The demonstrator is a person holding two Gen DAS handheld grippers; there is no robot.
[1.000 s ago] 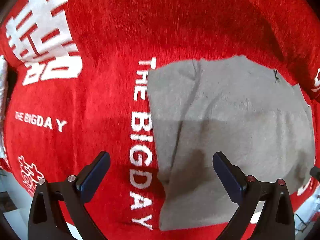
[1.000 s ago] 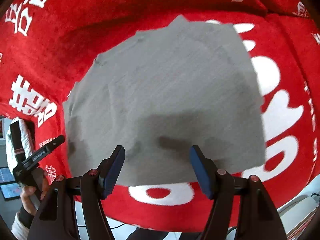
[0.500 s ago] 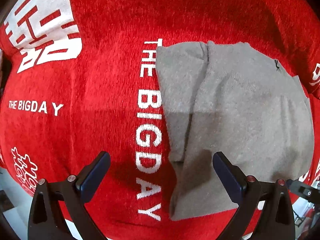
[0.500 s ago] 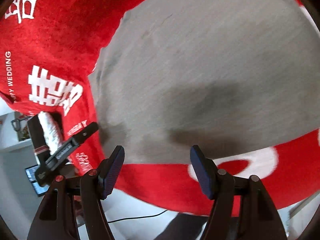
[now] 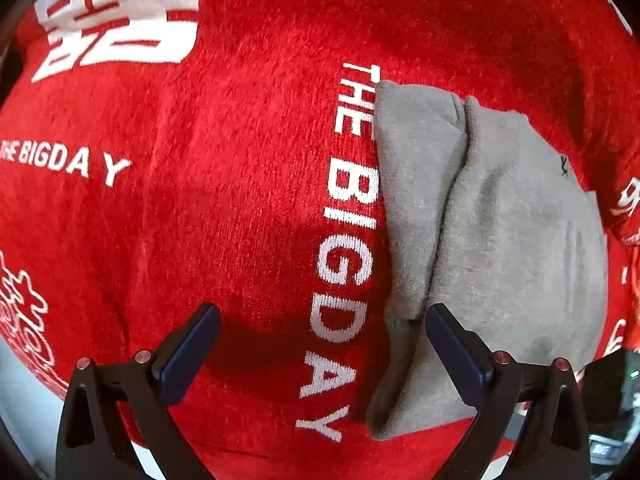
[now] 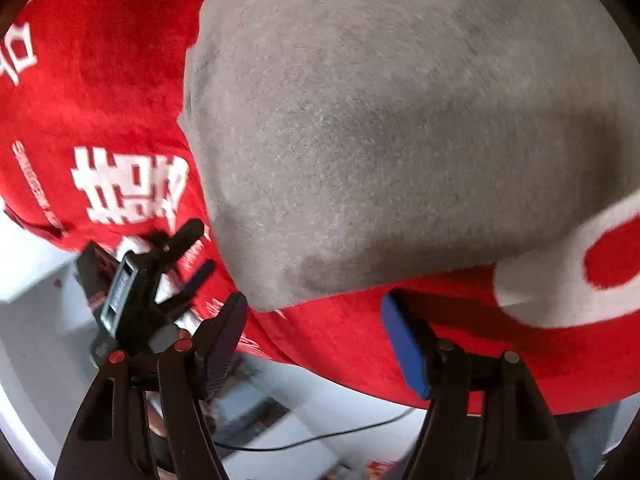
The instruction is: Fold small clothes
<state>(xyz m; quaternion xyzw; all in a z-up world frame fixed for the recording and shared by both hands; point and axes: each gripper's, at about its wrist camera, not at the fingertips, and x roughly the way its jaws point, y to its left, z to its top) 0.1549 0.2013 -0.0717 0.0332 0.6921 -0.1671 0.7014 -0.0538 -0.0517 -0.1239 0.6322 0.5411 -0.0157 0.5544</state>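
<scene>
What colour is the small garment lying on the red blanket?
Plain grey garment, clearest in the left wrist view.

Red plush blanket (image 5: pixel 248 184) covers the work surface, fills most of both views. White print on it: "THE BIGDAY" lettering (image 5: pixel 344 248) running down the middle, same words again smaller at left (image 5: pixel 66 162), big blocky characters (image 5: pixel 120 20) top left, outline pattern at lower left edge. Right wrist view: more white characters (image 6: pixel 132 188), large white shape w/ red centre (image 6: pixel 592 264) at right. Below blanket edge, pale grey-white floor (image 6: pixel 44 320), blurred; thin dark cable (image 6: pixel 320 436) across it. Light even, soft shadows on blanket.
</scene>
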